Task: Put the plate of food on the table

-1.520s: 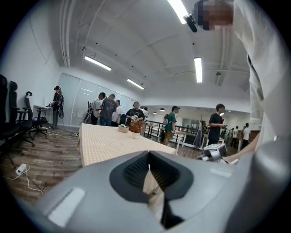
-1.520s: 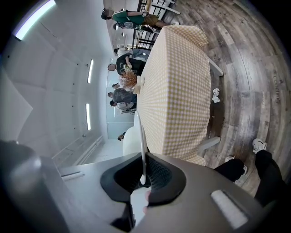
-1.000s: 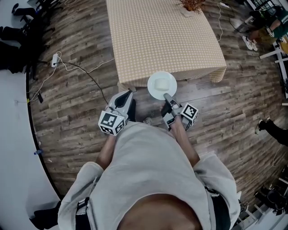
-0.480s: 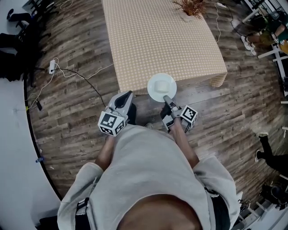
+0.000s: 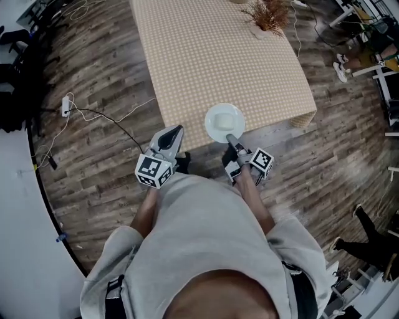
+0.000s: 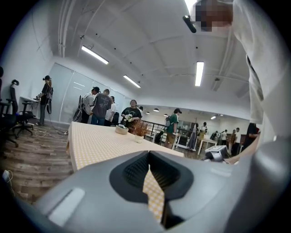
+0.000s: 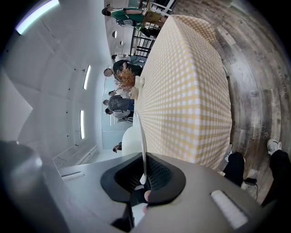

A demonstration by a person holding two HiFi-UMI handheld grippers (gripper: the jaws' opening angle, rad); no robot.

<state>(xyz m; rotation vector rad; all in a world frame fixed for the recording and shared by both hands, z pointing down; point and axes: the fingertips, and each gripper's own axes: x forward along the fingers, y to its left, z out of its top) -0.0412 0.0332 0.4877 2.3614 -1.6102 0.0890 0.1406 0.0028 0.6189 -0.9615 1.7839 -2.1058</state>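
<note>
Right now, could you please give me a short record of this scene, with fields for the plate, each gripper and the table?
plate: white plate carrying pale food, held over the table's near edge
right gripper: the right gripper is shut on the plate's near rim
left gripper: the left gripper is shut and empty, to the left of the plate
table: table with a checked cloth; dried plants at its far side

Dried flowers in vase [image 5: 267, 14], power strip [image 5: 65, 104], wood floor [image 5: 93, 177]
</note>
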